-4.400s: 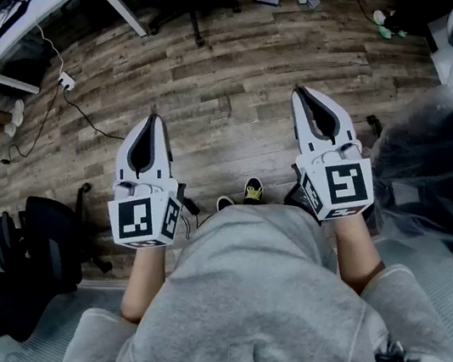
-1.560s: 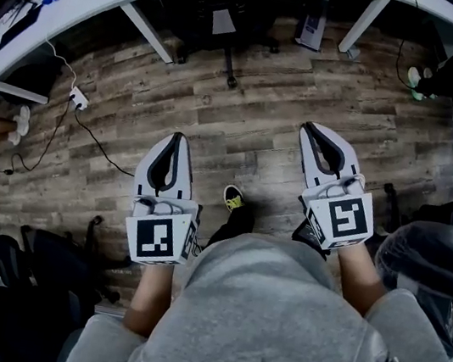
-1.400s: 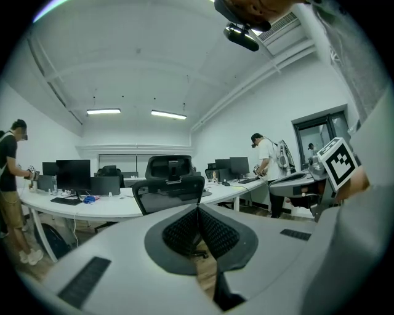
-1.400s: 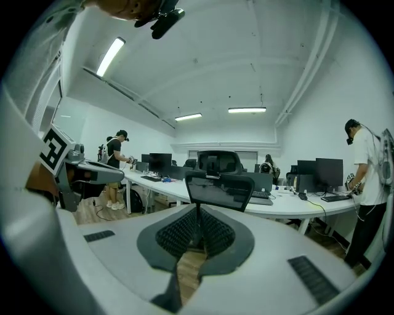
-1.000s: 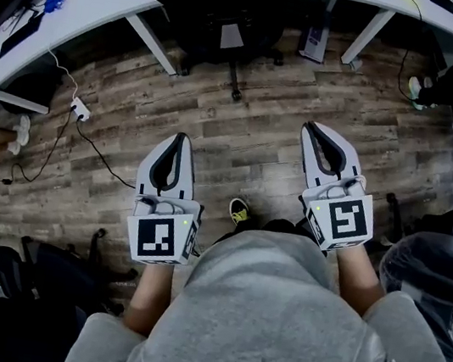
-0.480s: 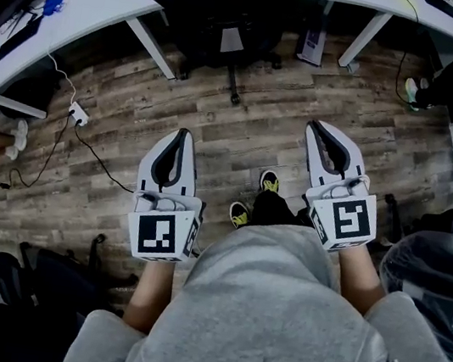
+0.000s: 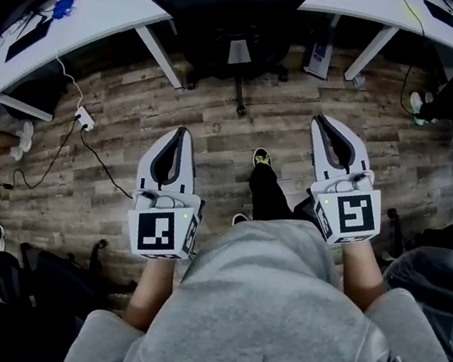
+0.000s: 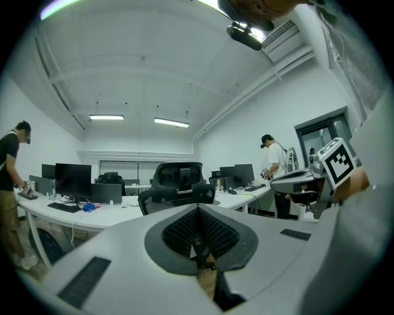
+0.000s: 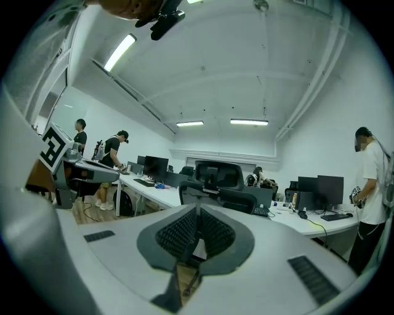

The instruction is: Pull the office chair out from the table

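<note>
A black office chair point(image 7: 230, 5) is tucked under the curved white table point(image 7: 109, 6) at the top of the head view; its back and headrest stand straight ahead as the chair point(image 8: 178, 184) in the left gripper view and the chair point(image 9: 218, 184) in the right gripper view. My left gripper point(image 7: 183, 132) and right gripper point(image 7: 321, 120) are both shut with nothing between their jaws. They are held level over the wooden floor, well short of the chair, the right one a little further forward. My feet show between them.
Monitors point(image 8: 72, 180) and keyboards sit on the table. A power strip point(image 7: 85, 119) and cable lie on the floor at left. Another black chair point(image 7: 35, 294) is at lower left, a plastic-covered one point(image 7: 440, 289) at right. People stand at desks on both sides point(image 9: 372, 184).
I have walked toward the table: the chair and desk have slid lower in the head view and more of the chair shows. Both grippers stayed shut and moved forward with me.
</note>
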`<state>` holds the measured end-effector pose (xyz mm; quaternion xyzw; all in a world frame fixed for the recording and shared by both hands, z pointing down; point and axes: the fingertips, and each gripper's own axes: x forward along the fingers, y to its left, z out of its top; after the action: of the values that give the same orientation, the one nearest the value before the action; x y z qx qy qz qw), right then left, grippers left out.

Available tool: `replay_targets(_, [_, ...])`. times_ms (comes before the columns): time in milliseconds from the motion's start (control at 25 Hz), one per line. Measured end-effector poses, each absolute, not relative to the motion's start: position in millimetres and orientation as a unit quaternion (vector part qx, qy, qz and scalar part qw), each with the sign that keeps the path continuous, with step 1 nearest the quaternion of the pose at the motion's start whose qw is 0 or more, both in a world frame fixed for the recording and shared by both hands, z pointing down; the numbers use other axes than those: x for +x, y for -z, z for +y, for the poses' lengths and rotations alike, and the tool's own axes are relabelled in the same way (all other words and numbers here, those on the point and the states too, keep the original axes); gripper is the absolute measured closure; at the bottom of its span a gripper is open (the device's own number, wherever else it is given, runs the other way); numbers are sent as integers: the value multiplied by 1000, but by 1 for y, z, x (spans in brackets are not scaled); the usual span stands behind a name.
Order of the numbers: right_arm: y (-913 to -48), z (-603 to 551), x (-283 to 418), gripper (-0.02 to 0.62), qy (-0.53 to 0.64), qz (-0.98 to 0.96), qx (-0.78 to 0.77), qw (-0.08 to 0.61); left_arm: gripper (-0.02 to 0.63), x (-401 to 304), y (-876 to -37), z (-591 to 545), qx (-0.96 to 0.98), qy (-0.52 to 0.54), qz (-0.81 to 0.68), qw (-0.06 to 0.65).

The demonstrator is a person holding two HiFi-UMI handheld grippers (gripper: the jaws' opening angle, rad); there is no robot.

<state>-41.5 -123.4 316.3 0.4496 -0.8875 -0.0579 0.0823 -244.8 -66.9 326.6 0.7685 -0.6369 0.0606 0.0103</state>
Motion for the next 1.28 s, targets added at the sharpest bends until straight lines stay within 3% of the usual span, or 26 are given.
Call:
replay_targets(480, [-299,-217,-45,556,104,-891,431,99,592,-255,-335,-147,765,-73,-640,18])
replay_targets(1280, [-302,-373,-32,557,71,-897,426,92,592,-245,-324,-292,754,-103,-648,22])
